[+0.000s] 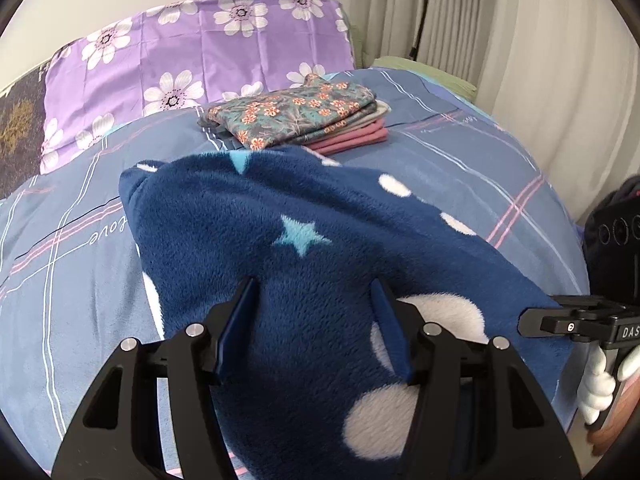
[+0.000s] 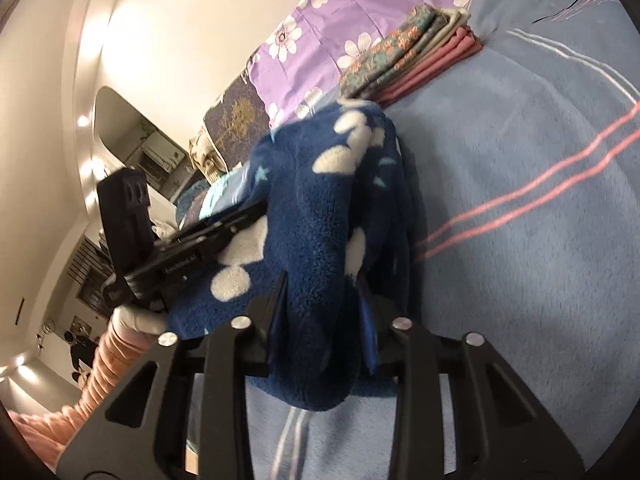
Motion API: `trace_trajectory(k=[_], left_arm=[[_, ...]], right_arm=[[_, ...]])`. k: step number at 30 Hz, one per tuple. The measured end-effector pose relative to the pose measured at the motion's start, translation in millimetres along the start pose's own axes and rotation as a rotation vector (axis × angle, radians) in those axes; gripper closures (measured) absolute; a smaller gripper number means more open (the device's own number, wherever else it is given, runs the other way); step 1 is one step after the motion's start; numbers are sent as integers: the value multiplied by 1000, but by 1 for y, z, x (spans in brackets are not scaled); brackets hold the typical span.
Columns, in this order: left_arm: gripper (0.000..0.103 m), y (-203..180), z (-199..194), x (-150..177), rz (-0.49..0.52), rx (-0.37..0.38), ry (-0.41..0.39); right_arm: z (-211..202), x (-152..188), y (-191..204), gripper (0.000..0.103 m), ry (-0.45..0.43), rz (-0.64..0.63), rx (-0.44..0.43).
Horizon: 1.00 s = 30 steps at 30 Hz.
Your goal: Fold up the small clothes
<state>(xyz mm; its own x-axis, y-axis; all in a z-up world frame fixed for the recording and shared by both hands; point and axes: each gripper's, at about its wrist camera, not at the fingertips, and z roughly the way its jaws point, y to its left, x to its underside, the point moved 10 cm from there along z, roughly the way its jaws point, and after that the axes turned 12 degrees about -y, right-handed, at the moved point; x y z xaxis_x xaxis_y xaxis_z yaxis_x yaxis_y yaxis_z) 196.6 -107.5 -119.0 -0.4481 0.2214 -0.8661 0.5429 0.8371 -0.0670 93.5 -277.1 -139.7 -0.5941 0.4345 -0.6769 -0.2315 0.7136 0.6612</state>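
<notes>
Fleece garment (image 1: 304, 248), navy with white dots and pale blue stars, lies bunched on our blue plaid bedspread (image 1: 460, 168). Left gripper (image 1: 316, 300) clamps a thick fold of it; right gripper (image 2: 324, 292) pinches another. Stack of folded floral and pink clothes (image 1: 304, 120) sits beyond, near purple flowered pillow (image 1: 192, 52).

Open bedspread (image 1: 460, 184) lies free to the right of the fleece garment (image 1: 304, 248); the folded stack (image 1: 304, 120) and purple pillow (image 1: 200, 52) block the far side.
</notes>
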Motion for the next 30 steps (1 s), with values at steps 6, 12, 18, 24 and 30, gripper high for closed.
trace_trajectory(k=[6, 12, 18, 24, 30], left_arm=[[45, -10, -24, -22, 31, -22, -60], [32, -3, -120, 3, 81, -92, -197], [28, -28, -135, 79, 143, -115, -85], [28, -43, -87, 88, 156, -183, -62], [25, -15, -83, 98, 171, -315, -27]], right_arm=[[-1, -3, -12, 73, 8, 12, 49], [6, 7, -20, 73, 17, 40, 52], [13, 9, -19, 70, 25, 4, 64], [12, 10, -20, 69, 18, 5, 85], [15, 12, -20, 70, -13, -103, 140]])
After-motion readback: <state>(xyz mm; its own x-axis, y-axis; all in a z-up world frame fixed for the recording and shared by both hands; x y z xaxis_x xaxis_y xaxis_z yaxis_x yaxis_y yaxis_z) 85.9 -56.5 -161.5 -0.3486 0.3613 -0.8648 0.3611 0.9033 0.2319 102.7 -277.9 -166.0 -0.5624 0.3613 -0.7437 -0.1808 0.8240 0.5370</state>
